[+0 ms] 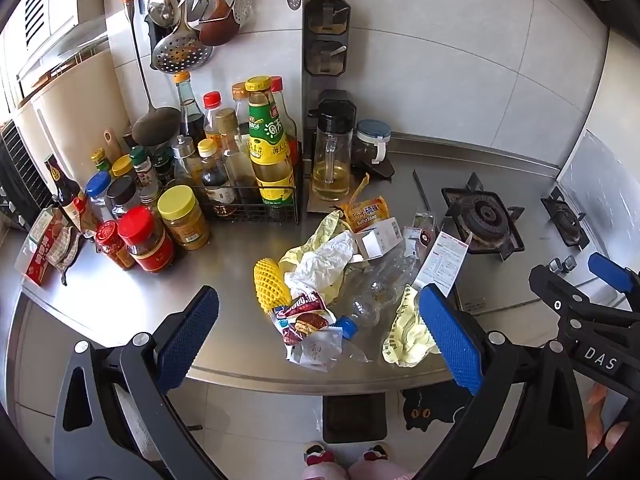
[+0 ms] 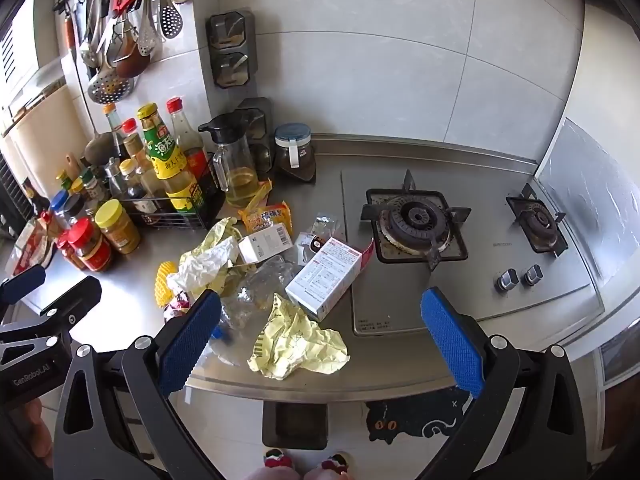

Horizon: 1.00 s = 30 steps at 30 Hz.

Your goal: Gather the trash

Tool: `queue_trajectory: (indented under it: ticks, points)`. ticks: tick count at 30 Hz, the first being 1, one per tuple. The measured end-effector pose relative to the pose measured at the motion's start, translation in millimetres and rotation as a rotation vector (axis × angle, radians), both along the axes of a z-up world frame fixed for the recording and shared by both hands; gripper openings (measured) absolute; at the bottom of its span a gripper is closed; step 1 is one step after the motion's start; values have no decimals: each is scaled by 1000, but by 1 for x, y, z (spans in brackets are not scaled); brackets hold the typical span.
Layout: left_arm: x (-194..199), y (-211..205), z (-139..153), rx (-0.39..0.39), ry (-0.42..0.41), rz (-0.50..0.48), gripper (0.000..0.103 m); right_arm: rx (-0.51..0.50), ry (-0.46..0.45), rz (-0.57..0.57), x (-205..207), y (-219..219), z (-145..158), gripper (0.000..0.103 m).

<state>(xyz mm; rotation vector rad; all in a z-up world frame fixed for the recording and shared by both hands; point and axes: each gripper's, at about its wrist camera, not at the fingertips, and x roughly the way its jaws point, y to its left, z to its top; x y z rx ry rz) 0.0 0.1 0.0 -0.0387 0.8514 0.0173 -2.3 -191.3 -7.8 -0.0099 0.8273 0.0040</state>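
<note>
A heap of trash lies on the steel counter: a crumpled yellow paper, a white box, a crushed clear bottle with a blue cap, a yellow foam net, a snack wrapper, a white tissue, a small carton and an orange soap packet. My left gripper hangs open above the front of the heap. My right gripper is open too, over the yellow paper. Neither holds anything. The right gripper's fingers also show in the left wrist view.
Sauce bottles and spice jars crowd the counter's left, some in a wire basket. An oil jug and a jar stand at the back. A gas hob takes up the right. Utensils hang above. A black bin stands on the floor below.
</note>
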Motion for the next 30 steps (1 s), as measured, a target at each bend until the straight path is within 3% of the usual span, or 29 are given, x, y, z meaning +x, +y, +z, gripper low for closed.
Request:
queue_trajectory:
  ticks: [30]
  points:
    - [1,1,0,24,1,16,95,16,-1,0,5,-5,4,100]
